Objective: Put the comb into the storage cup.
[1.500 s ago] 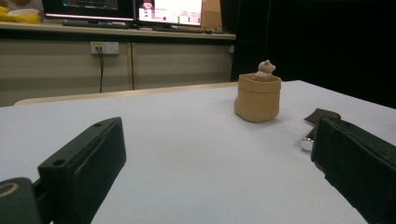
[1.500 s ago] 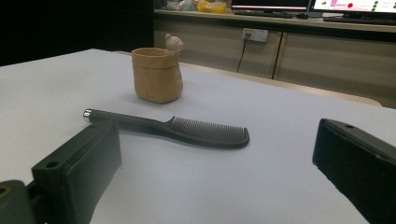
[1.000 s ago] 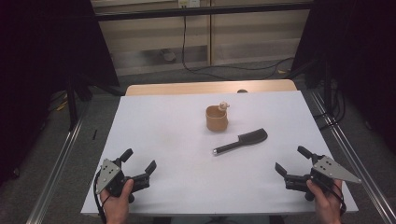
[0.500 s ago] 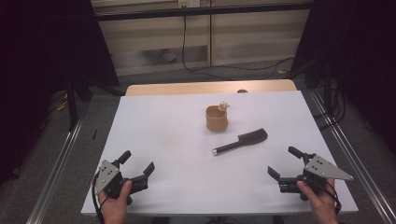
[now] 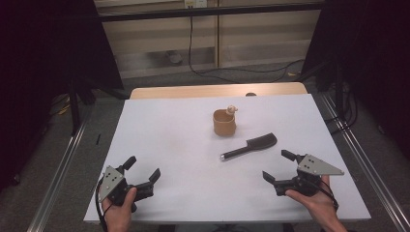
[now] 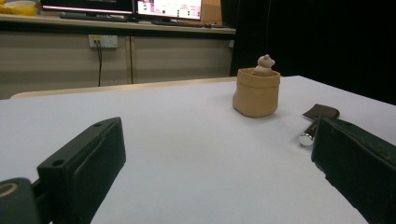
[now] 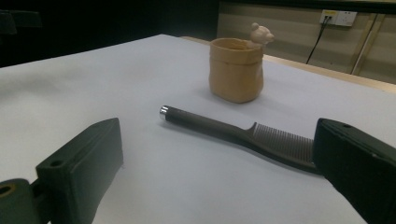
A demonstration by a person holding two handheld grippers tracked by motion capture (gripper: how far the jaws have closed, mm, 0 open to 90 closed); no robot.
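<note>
A tan pot [image 5: 224, 122] with a small bear figure on its rim stands upright at the middle of the white table [image 5: 164, 130]. A dark comb [image 5: 249, 147] with a long silver-tipped handle lies flat just in front of it. My right gripper [image 5: 276, 166] is open near the front right, a short way from the comb's toothed end. In the right gripper view the comb [image 7: 233, 130] lies between the jaws and the pot [image 7: 236, 70]. My left gripper [image 5: 142, 168] is open at the front left, holding nothing. Its view shows the pot [image 6: 256, 93] and comb [image 6: 317, 116] far ahead.
A wooden tabletop edge [image 5: 193, 92] shows beyond the white sheet. Metal rails [image 5: 63, 164] run along the floor on both sides, and cables [image 5: 241, 72] lie on the floor behind the table. A wall socket [image 6: 103, 41] sits on the far wall.
My right gripper has shifted left and slightly forward, closer to the comb. The left gripper, pot and comb have stayed put.
</note>
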